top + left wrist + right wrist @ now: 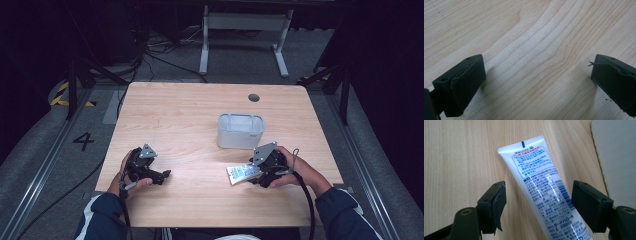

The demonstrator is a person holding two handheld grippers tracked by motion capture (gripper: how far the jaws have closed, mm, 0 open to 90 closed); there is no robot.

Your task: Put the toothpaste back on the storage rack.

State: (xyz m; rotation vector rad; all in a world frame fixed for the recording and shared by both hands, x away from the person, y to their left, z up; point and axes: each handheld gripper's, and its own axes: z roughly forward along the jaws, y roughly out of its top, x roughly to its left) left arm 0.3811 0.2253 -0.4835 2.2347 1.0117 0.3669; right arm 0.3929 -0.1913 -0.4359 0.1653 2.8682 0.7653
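White tube (541, 192), blue print (red-edged box); pale wood-grain table (190, 110); grey-white bin (240, 131).

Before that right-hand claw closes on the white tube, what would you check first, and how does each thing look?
1. Right claw open: ok.
2. Tube between its jaws, gaps both sides: ok.
3. Tube lying flat on the table: ok.
4. Jaws low enough to pinch it: cannot tell.
5. Left claw open, holding nothing, well apart from the tube: ok.
6. Grey bin empty: cannot tell.
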